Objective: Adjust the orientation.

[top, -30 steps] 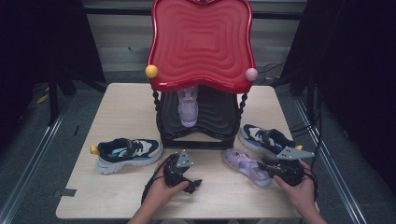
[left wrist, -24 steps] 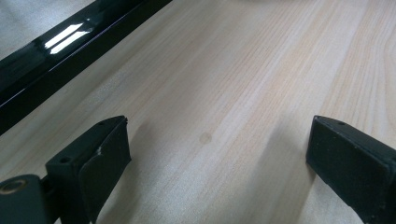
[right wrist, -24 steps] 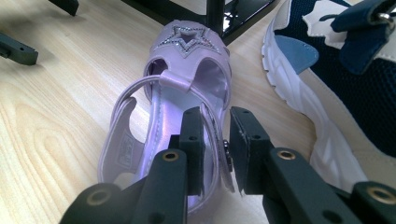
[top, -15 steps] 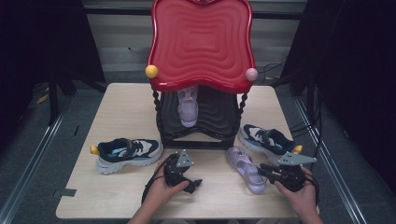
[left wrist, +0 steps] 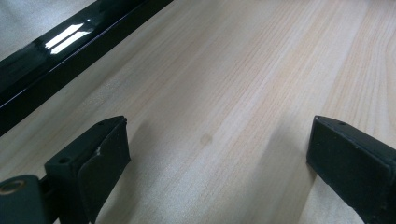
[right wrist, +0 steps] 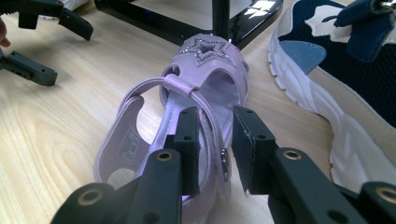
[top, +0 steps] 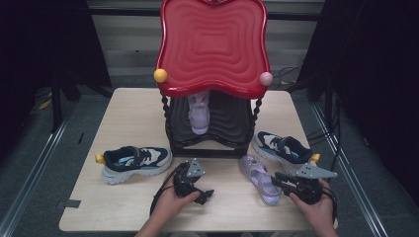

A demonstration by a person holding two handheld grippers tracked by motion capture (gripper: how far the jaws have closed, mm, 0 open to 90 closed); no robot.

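High view: purple sandal (top: 260, 178) on the bench (top: 128, 113), at 3 o'clock from the left gripper (top: 193, 185); long axis runs 11 to 5 o'clock. Right gripper (top: 278, 180) sits at its heel, by far the nearer.

Left gripper view: fingers (left wrist: 100, 158) wide apart, empty over bare bench.

Right gripper view: fingers (right wrist: 187, 140) have just been opening, straddling the sandal's side strap (right wrist: 211, 126); contact unclear.

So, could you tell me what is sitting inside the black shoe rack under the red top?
One purple sandal stands on the black shoe rack, toe toward the camera. The red top covers its heel and the rack's back, so anything further in is hidden.
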